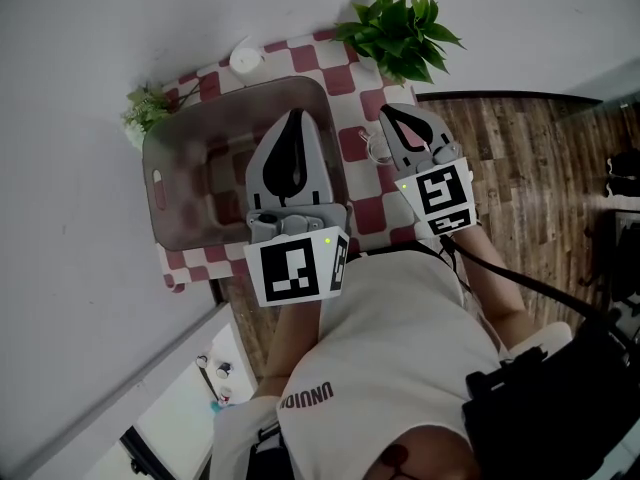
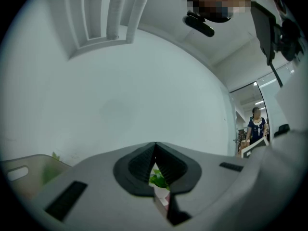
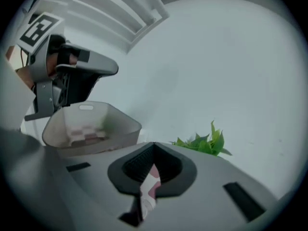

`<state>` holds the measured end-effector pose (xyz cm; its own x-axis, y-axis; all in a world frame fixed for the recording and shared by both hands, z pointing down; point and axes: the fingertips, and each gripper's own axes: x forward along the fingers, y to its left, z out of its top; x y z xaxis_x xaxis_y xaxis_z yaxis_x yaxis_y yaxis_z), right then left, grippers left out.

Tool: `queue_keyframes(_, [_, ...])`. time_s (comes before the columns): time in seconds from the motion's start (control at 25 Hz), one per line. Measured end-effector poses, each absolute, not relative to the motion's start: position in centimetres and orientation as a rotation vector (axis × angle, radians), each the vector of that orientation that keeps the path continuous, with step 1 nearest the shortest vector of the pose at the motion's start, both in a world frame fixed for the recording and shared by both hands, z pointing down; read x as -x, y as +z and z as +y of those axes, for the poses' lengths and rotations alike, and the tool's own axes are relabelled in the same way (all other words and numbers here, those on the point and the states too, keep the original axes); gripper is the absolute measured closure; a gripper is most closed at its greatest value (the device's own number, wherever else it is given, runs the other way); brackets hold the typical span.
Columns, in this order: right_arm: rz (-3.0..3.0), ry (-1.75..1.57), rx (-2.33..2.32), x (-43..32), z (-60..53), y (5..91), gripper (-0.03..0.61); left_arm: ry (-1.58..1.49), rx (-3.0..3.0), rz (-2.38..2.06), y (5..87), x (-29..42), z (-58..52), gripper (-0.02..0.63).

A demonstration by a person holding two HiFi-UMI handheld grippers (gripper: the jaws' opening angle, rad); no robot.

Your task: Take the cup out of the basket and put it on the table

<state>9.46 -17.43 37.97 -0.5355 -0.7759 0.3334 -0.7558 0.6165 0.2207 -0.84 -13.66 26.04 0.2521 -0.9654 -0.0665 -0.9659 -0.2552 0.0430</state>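
Site: table (image 1: pixel 372 218) under a red-and-white checked cloth, set against a white wall.

Left gripper (image 1: pixel 294 118) is held over the basket (image 1: pixel 165 183), a grey translucent tub on the cloth's left part. In the left gripper view its jaws meet at the tips (image 2: pixel 155 146). They are clenched with nothing held; only green leaves and a strip of cloth show through the gap below the tips.

Right gripper (image 1: pixel 396 116) is over the cloth, to the right of the basket and apart from it. Its own view shows the jaws closed tip to tip (image 3: pixel 154 146), gripping nothing, with checked cloth visible through the slot.

Cup (image 1: pixel 375 148) appears as a small clear item with a ring-like handle. It stands on the cloth just beside the right gripper's jaws, between that gripper and the basket — outside the basket. Identification is tentative, as it is small and partly covered.

Other items noted:
- a leafy plant (image 1: pixel 400 33) at the far right corner
- a smaller sprig (image 1: pixel 148 108) at the basket's far left
- a white round object (image 1: pixel 245 60) near the wall — too small to identify
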Motion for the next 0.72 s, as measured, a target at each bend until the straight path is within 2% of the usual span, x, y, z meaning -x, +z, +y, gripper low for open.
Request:
queue_keyframes(0.4, [-2.554,-0.088,-1.445,-10.7,-17.8,32.1,0.563,0.132,2.477,1.911,25.9,0.8,-13.2,0.601])
queue_keyframes(0.72, [-2.564,-0.138,-1.479,-10.9,-17.5,30.7,0.563,0.14,2.475,1.908,25.8,0.8,-12.9,0.601])
